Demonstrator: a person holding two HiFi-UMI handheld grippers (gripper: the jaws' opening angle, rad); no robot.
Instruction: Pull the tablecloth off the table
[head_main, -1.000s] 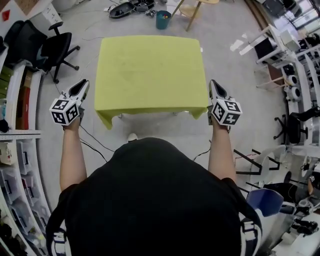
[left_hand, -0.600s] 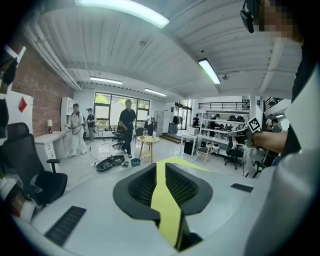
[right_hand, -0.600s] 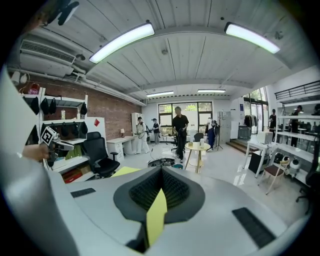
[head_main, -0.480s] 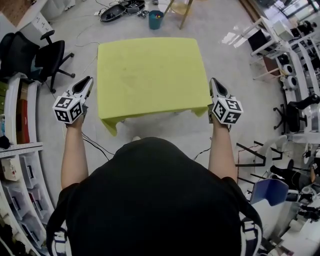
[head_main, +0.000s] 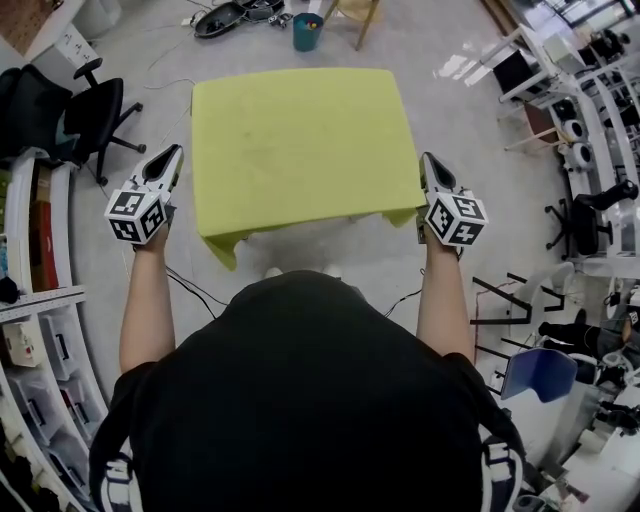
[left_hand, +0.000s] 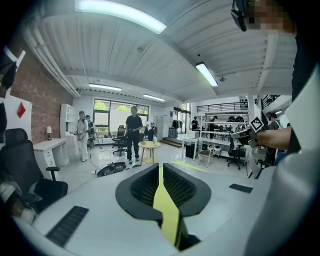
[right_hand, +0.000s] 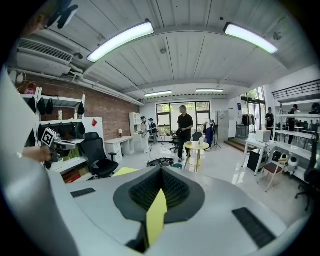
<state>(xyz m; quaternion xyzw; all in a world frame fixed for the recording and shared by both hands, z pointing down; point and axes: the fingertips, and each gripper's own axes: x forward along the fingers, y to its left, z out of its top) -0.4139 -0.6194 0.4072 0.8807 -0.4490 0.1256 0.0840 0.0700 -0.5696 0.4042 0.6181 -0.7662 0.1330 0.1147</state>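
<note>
Tablecloth (head_main: 300, 150), yellow-green: spread over the table, near corners hanging. Left claw (head_main: 176, 151): held apart from the left edge, jaws just drawn nearly together, empty. Right claw (head_main: 427, 158): closed, just beside the right edge.

A black office chair (head_main: 95, 110) stands on the floor's left side, near shelves (head_main: 40, 330). A teal bucket (head_main: 307, 32) and a black case (head_main: 235, 17) sit at its far edge, a blue chair (head_main: 540, 372) at right.
</note>
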